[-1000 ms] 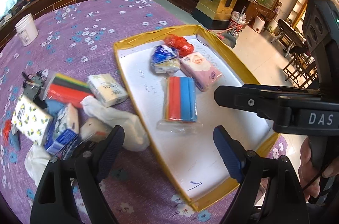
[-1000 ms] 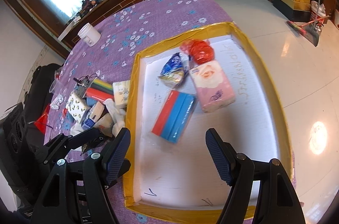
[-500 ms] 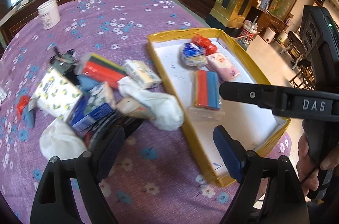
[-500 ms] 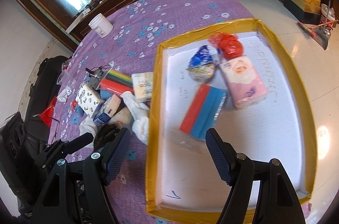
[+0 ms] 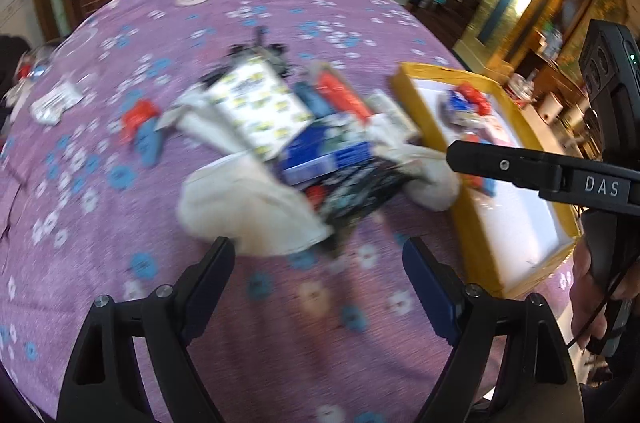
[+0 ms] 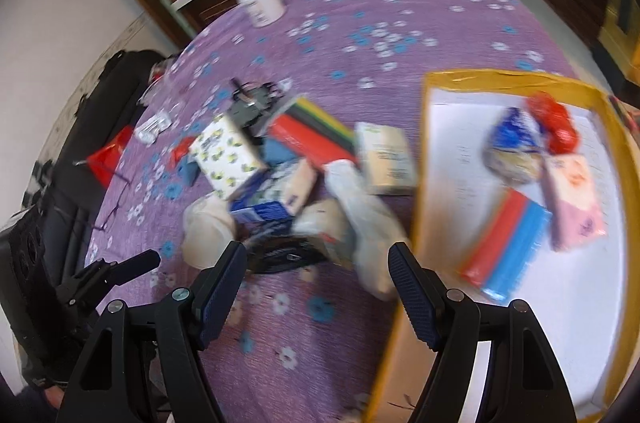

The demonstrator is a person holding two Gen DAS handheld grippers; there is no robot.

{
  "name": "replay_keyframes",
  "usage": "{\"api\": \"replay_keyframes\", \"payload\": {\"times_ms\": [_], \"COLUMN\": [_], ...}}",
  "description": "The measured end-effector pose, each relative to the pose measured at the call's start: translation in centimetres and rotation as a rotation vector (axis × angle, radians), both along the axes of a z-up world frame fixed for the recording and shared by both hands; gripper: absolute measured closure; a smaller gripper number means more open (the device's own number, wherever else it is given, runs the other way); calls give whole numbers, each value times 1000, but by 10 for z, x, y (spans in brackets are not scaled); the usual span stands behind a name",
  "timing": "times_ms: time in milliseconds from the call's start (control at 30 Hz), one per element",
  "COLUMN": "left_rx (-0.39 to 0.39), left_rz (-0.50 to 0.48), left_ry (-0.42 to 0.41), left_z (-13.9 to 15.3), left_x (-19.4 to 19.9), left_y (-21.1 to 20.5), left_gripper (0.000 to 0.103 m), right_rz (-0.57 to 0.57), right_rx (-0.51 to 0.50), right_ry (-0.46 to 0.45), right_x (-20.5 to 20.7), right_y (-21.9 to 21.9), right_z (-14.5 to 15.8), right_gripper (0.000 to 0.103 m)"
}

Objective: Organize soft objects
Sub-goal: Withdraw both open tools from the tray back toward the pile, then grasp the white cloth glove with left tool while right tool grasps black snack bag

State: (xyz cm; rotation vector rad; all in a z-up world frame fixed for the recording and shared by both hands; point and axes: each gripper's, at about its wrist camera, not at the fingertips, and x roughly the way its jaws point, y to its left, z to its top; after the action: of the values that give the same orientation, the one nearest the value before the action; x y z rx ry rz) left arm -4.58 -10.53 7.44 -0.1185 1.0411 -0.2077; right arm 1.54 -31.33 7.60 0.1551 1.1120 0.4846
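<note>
Heap of soft packs [image 5: 304,159] just ahead of left gripper [image 5: 320,279] and right gripper [image 6: 316,275], jaws spread, empty.

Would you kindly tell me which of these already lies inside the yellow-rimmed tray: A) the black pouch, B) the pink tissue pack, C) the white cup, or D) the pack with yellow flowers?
B: the pink tissue pack lies on the tray floor beside the red-and-blue pack, while the others are outside it on the purple cloth.

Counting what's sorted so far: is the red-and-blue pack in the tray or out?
In. The red-and-blue pack lies flat on the white floor of the tray, inside its yellow rim, beside the pink pack.
</note>
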Motion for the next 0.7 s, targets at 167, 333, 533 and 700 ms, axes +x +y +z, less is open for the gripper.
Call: {"api": "replay_keyframes", "payload": {"times_ms": [167,333,533,700], "left_rx": [6,9,9,0], "left_rz": [64,112,151,176], "left_ry": [11,21,29,33], "left_z": [-3,-6,-8,-10], "left_x": [-9,-17,-19,-16], "left_y": [31,56,76,90], "left_gripper": [18,18,18,18], "right_rz": [33,97,339,348], "right_rx": [-9,-28,126,48], "right_ry": [0,22,227,141], "right_x": [12,10,-41,-45], "right_y": [26,52,75,60], "right_z": [-14,-31,-38,-27], "right_gripper": [25,24,23,23]}}
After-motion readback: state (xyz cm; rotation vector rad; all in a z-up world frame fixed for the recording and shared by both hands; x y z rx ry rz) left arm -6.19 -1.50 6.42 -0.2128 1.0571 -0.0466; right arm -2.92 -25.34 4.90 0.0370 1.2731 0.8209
